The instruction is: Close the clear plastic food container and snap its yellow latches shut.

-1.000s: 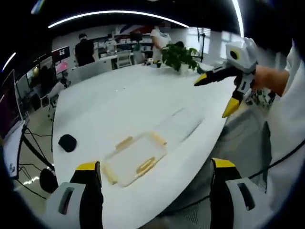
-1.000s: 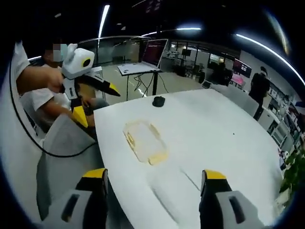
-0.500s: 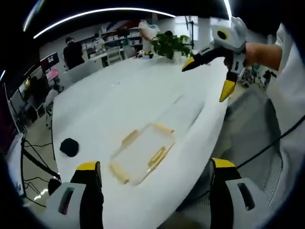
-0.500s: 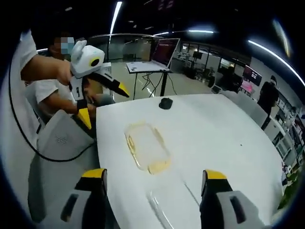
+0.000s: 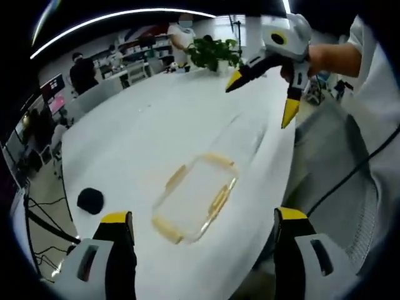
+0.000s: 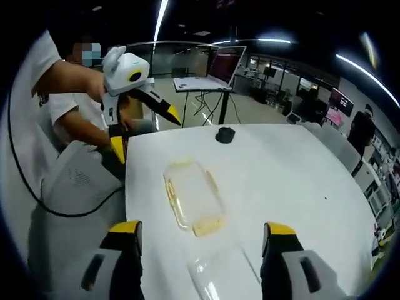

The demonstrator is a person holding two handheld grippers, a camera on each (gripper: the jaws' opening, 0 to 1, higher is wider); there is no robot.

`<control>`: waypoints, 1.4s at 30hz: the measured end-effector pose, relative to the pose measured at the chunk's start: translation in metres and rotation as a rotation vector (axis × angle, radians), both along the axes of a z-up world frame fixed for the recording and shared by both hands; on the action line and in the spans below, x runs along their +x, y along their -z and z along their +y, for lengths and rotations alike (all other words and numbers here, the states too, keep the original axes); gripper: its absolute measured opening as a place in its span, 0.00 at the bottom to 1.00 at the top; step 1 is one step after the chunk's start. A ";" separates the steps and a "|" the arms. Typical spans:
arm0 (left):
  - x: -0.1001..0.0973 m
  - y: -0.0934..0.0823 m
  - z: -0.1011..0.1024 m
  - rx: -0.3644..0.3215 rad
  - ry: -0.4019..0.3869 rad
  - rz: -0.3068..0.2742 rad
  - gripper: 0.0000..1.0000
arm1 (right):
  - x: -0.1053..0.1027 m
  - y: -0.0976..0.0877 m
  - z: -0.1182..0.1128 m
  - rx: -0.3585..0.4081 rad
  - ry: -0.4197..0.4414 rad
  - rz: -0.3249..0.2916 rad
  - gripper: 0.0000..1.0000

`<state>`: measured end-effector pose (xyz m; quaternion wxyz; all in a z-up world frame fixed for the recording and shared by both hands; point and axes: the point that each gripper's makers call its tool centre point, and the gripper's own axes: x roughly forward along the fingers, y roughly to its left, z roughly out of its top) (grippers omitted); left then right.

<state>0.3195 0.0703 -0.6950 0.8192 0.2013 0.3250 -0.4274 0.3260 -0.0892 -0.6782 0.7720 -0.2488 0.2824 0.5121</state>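
Note:
The clear plastic container (image 5: 195,199) lies flat near the white table's edge, with yellow latches (image 5: 218,201) folded out along its sides. Just past it lies a clear lid (image 5: 245,136), apart from the container. In the right gripper view the container (image 6: 192,196) sits mid-table, with the lid (image 6: 215,275) nearer, between my jaws. My left gripper (image 5: 203,216) hovers open short of the container and holds nothing; it also appears from across the table (image 6: 146,134). My right gripper (image 6: 203,227) is open and empty too, held in the air above the lid's far side (image 5: 260,99).
A black rounded object (image 5: 90,200) rests on the white table (image 5: 137,137) left of the container. A potted plant (image 5: 209,53) stands at the far end. A grey chair (image 6: 70,181) and the person's sleeve (image 6: 59,109) are by the table edge. A laptop (image 6: 220,67) sits on a stand behind.
Both views have swung and drawn in, so the container now sits more central and nearer in each. The container and lid have stayed put. Both grippers remain open.

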 end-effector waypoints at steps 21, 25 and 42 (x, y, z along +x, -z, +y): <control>0.019 0.022 0.003 0.034 0.160 0.029 0.84 | 0.021 0.033 0.012 -0.074 -0.097 0.010 0.71; 0.026 0.028 0.006 0.046 0.171 0.033 0.81 | 0.022 0.040 0.010 -0.089 -0.107 0.024 0.71; 0.038 0.053 0.021 0.124 0.299 0.045 0.70 | 0.026 0.071 0.019 -0.159 -0.179 0.053 0.66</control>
